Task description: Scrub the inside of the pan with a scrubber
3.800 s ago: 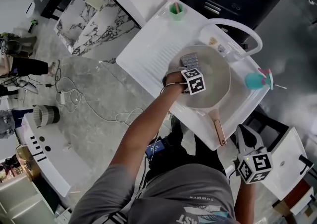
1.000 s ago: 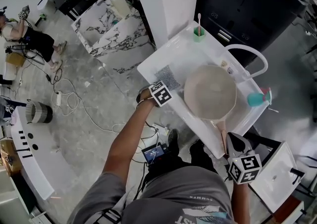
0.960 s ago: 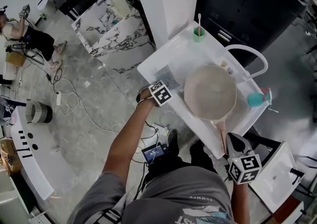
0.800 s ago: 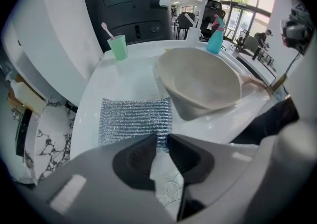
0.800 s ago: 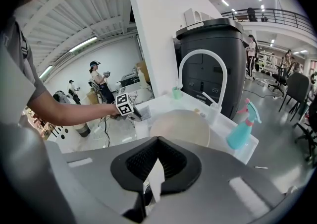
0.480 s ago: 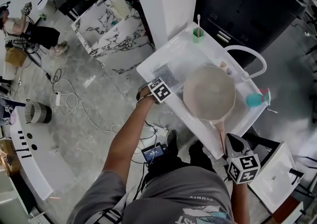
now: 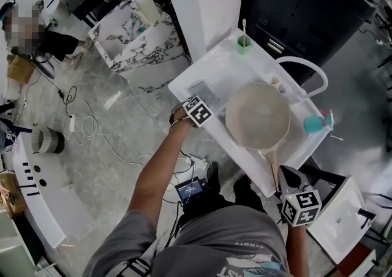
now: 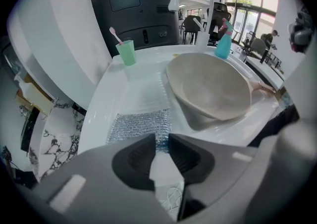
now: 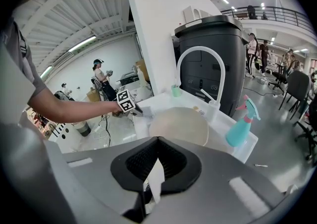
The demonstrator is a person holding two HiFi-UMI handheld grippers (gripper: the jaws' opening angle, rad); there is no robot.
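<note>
Moved out of the pan (image 7: 257, 116) since the earliest frame, the scrubber (image 8: 138, 125) is now lying flat on the ribbed drainer of the white sink bench (image 7: 223, 67). Round and matt beige, the pan is sitting in the basin. Only the head view is showing its tan handle (image 7: 271, 168), pointing towards the right tool (image 9: 158, 141), which is hanging closed and empty, apart from it. Meanwhile the left tool (image 8: 161, 140) is nipping the silver mesh's near edge, jaws nearly together, their bodies hiding part of that edge.
</note>
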